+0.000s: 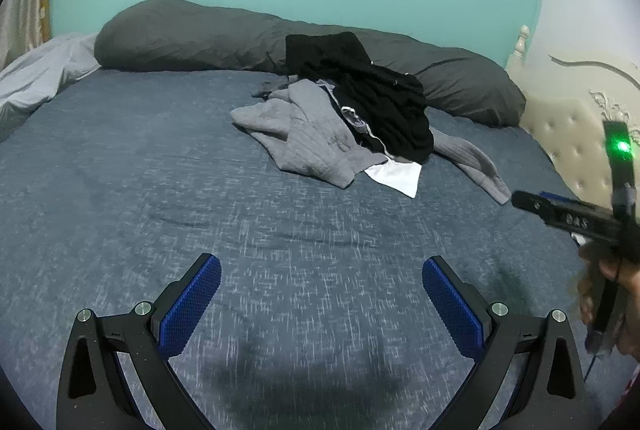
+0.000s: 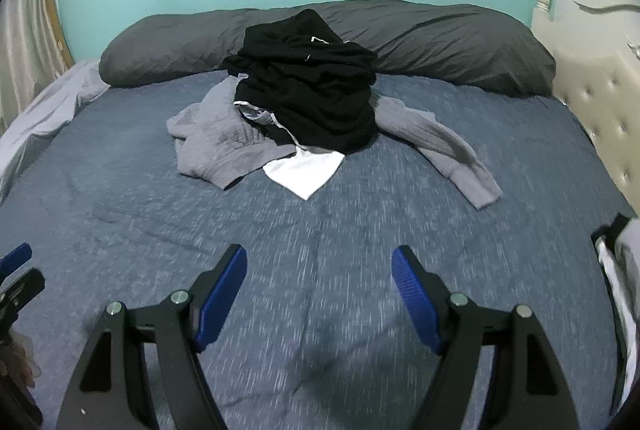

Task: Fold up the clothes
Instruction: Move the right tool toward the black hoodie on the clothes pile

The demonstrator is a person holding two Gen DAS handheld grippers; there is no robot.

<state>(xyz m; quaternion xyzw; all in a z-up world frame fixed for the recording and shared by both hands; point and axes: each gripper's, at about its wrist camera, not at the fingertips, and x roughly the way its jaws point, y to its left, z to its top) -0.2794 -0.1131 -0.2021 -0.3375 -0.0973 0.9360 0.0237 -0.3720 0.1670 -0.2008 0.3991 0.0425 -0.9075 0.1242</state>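
While the left claw [image 1: 321, 304] is gaping empty, the pile [image 1: 352, 117] is lying ahead and rightward, near the bed's [image 1: 120, 165] far edge. The right claw [image 2: 319, 296], also wide and empty, is facing it squarely, nearer.

The white cloth [image 2: 306, 169] shows only one corner, the rest buried under the heaped black garment [image 2: 312, 97]. A grey and white fabric bundle [image 2: 624, 278] is cut off by the right wrist view's right edge. The blue-grey heathered bedspread [image 2: 320, 270] smears with motion blur nearest both cameras
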